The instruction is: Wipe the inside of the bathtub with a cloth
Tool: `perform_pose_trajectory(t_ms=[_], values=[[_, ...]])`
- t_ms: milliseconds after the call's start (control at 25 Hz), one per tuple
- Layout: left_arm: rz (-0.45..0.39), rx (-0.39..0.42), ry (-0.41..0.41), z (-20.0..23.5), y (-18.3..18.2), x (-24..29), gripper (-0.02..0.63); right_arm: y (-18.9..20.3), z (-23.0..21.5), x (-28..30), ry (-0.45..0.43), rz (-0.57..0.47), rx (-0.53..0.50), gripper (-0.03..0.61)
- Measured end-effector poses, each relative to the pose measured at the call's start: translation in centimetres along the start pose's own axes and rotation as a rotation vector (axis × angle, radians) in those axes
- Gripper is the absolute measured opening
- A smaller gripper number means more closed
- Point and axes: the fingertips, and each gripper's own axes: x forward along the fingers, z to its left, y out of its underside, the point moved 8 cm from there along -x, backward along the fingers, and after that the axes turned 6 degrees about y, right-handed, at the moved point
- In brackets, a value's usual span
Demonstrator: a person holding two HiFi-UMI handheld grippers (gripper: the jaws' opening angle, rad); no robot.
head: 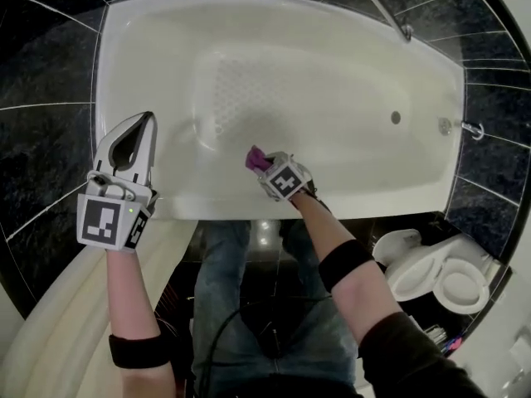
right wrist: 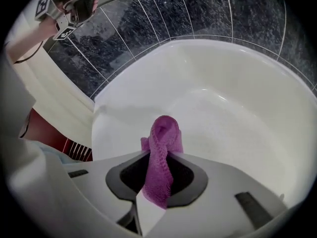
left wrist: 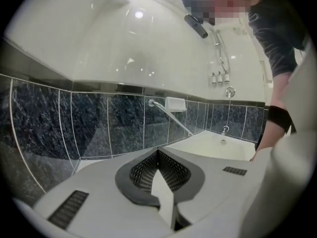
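Holds a purple knitted cloth (right wrist: 163,138) pinched in the right hand-held gripper (right wrist: 157,176), just inside the near rim of the glossy white bathtub (head: 207,209), above its sloping wall. Carries the left hand-held gripper (head: 147,121) pressed together and empty over the rim's left corner, well apart. Leaves wide bare basin beyond, bounded by the far rim and dark marbled tiles (head: 50,73).

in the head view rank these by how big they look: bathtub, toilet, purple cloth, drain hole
1. bathtub
2. toilet
3. purple cloth
4. drain hole, which looks farther from the camera than the cloth
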Motion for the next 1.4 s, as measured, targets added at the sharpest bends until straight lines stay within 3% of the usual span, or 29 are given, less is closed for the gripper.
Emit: perform_pose_trajectory(t_ms=[240, 480, 840, 920, 1120, 1280, 1400], values=[[-0.030, -0.023, -0.065, 0.4, 3.2, 0.1, -0.002, -2.8, 1.1, 5.5, -0.050, -0.014, -0.022, 0.106], [0.013, -0.054, -0.098, -0.6, 7.6, 1.1, -0.002, -4.3, 2.5, 9.9, -0.145, -0.022, -0.129, 0.107], [0.056, -0.087, -0.091, -1.7, 10.8, 3.9, -0.002, -3.4, 0.7, 13.8, -0.195, 0.003, -0.086, 0.115], [0.056, -0.077, -0.083, -2.0, 10.8, 4.8, -0.002, -2.3, 0.9, 15.3, -0.259, 0.038, -0.093, 0.115], [0.072, -0.081, -0.064, -2.8, 12.1, 7.1, -0.002, 0.4, 1.9, 16.7, -0.411, 0.142, -0.229, 0.115], [0.096, -0.094, -0.050, -4.1, 13.0, 8.2, -0.002, 1.6, 3.4, 14.9, -0.519, 0.123, -0.227, 0.112], [0.098, -0.097, -0.039, -5.9, 11.5, 9.5, -0.002, 3.2, 3.6, 11.7, -0.564, 0.121, -0.310, 0.107]])
